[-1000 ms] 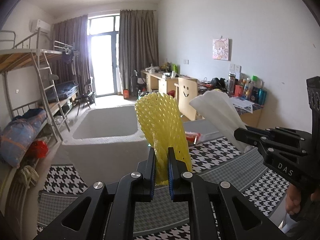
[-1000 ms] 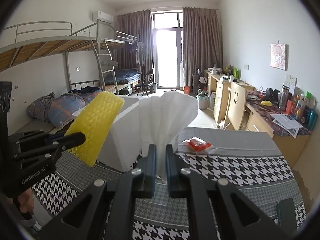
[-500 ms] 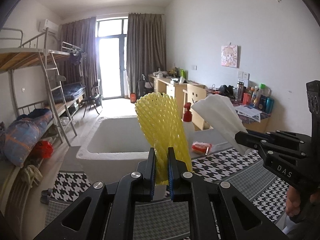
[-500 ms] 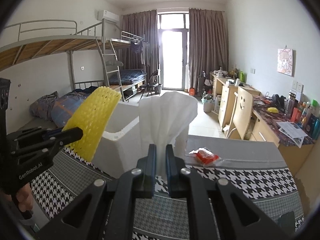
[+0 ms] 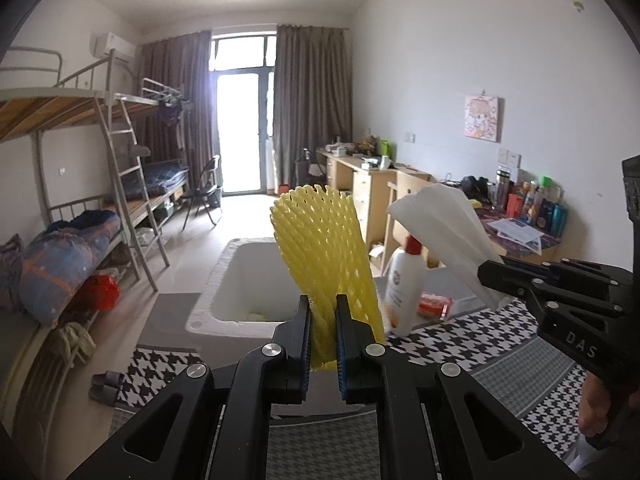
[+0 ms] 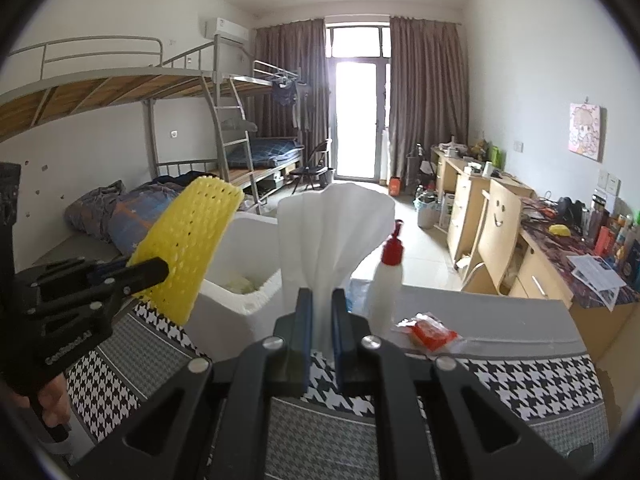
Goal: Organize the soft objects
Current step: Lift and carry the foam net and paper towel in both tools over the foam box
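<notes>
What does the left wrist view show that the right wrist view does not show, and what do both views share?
Only the left wrist view: slippers on the floor and a red bag under the bunk bed.

Only the right wrist view: the yellow item on the desk and the smiley face on the chair back.

Both views: the left hand-held gripper shut on the yellow foam net, the right hand-held gripper shut on the white cloth, the white foam box, the lotion bottle and the red packet.

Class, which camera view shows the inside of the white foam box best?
The left wrist view: it looks down into the white foam box, showing its floor. The right wrist view shows only one corner, partly hidden behind the yellow foam net.
</notes>
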Available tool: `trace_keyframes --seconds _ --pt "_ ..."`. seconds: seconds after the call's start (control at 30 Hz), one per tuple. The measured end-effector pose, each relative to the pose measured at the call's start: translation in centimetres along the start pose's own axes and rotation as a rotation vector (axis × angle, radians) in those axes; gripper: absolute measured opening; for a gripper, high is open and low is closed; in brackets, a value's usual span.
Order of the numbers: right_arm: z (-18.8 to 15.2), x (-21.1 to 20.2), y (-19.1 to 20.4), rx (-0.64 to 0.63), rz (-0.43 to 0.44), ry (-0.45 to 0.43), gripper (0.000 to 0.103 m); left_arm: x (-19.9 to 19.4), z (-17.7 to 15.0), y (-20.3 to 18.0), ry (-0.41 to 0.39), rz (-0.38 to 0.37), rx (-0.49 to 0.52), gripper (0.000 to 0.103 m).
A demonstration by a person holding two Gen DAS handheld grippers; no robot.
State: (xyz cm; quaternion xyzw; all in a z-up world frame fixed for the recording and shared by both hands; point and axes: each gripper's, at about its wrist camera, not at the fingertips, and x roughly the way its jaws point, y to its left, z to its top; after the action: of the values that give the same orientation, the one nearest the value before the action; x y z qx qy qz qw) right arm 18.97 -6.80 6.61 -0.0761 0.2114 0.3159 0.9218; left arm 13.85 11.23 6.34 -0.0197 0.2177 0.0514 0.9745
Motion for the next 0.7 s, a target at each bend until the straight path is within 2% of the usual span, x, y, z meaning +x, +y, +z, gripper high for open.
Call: trace_keyframes --seconds 0.7 --pt "2.3 2.7 1.9 -0.053 0.079 -0.010 0.012 -0.2 0.5 2.5 -0.015 0.097 -0.045 0.011"
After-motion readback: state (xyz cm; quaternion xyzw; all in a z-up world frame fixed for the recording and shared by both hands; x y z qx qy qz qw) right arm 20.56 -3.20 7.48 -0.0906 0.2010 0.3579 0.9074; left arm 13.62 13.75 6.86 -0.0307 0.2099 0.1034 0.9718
